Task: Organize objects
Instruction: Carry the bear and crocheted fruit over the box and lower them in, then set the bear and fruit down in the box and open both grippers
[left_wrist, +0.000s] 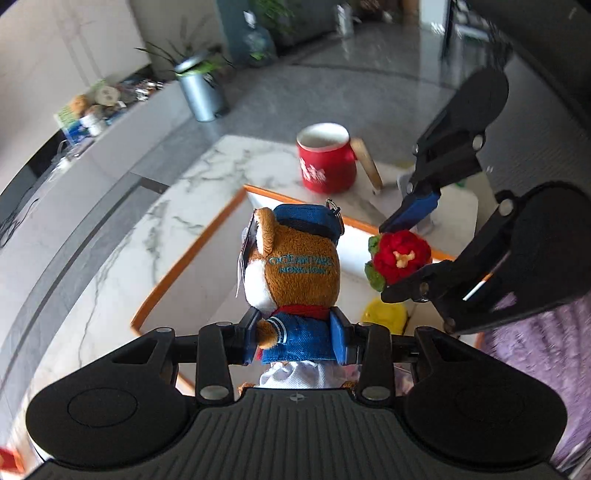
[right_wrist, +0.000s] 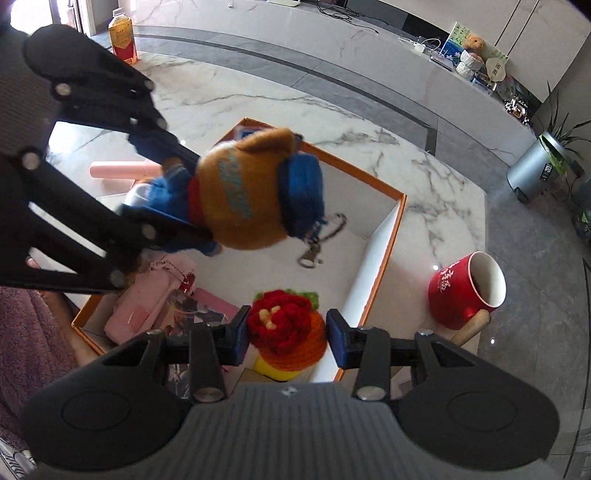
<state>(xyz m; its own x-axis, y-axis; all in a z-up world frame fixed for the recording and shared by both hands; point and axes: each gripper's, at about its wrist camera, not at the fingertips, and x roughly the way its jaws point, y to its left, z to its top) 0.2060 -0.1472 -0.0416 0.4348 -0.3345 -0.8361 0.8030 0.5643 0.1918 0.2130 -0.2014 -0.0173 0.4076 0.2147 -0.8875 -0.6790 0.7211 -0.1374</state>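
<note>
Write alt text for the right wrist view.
The right gripper clamps a crocheted red flower toy above an orange-edged box, while the left gripper holds a brown plush bear keychain in blue cap over the same box. A red mug stands on the marble table outside the box.
</note>
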